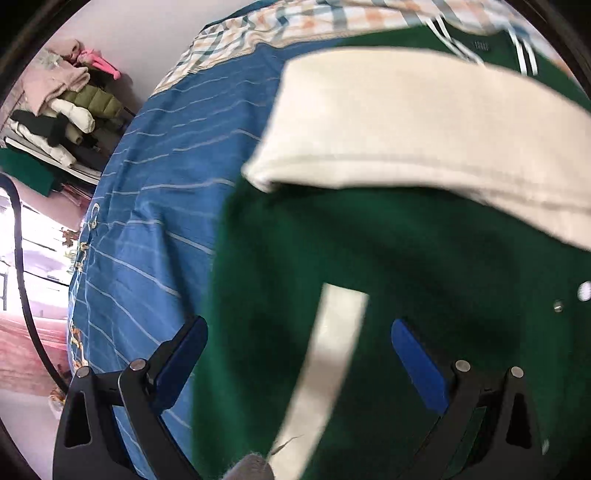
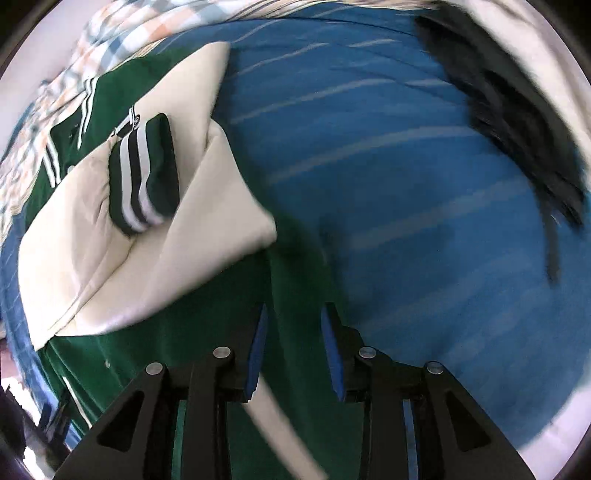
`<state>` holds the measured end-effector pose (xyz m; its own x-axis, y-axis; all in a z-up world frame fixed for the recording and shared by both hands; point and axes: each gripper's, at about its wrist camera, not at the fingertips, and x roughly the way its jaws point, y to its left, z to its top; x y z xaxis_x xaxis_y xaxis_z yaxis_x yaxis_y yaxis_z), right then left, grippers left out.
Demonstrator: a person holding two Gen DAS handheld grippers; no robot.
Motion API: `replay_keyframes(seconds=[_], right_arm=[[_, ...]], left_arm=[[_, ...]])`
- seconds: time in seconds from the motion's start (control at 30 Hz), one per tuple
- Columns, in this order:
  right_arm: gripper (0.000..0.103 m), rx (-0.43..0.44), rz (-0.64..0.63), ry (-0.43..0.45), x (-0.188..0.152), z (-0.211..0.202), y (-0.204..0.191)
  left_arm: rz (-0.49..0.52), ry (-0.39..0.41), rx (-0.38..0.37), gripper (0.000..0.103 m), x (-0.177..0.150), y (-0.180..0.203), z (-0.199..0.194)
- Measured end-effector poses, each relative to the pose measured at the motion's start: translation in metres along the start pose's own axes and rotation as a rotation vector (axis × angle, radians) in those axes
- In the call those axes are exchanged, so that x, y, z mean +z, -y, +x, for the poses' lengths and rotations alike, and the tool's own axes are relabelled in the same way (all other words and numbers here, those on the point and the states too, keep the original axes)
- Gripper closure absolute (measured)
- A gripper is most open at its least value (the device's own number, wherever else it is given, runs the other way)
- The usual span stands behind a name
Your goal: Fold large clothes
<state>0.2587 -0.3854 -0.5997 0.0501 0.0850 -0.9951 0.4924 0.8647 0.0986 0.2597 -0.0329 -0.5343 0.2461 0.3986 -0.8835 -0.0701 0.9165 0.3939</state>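
Right claw (image 2: pixel 293 347) pinches the green jacket (image 2: pixel 295 295) hem on the bed (image 2: pixel 443 221); left claw (image 1: pixel 299 354) gapes above it. Risk: thin grip slips, undoing folded sleeves (image 2: pixel 110 240).

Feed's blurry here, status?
Left gripper open over jacket. Right gripper narrow, green hem between pads. Sleeves folded in. Nothing blocking.

1. Big bed with a blue sheet (image 1: pixel 155 206) with thin white lines.
2. On the sheet, a green jacket (image 1: pixel 424 266) with cream sleeves (image 2: pixel 122 258), lying flat, one striped cuff (image 2: pixel 142 173) on top.
3. At the far end, a checked blanket (image 1: pixel 258 29) touching the jacket's collar.
4. At the far right, something dark and furry (image 2: pixel 517 122), blurred.
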Motion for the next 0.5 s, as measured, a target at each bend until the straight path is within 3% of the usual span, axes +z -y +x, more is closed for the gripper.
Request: replay_keyframes(seconds=[0.07, 0.2, 0.33, 0.43, 0.5], right_arm=[[0.088, -0.004, -0.016, 0.005, 0.013, 0.015, 0.011], [0.088, 0.069, -0.032, -0.066, 0.016, 0.028, 0.039], [0.083, 0.107, -0.097, -0.143, 0.022, 0.007, 0.039], [0.081, 0.324, -0.108, -0.058, 0.034, -0.039, 0.038], [0.072, 0.487, -0.135, -0.066, 0.049, -0.050, 0.018]], left_arm=[[-0.001, -0.036, 0.058, 0.000, -0.006, 0.014, 0.016], [-0.089, 0.015, 0.077, 0.000, -0.016, 0.012, 0.014], [-0.276, -0.003, 0.049, 0.000, -0.020, -0.003, 0.017], [-0.304, -0.024, 0.072, 0.000, -0.017, -0.001, 0.018], [-0.316, -0.014, 0.095, 0.000, -0.016, 0.001, 0.018]])
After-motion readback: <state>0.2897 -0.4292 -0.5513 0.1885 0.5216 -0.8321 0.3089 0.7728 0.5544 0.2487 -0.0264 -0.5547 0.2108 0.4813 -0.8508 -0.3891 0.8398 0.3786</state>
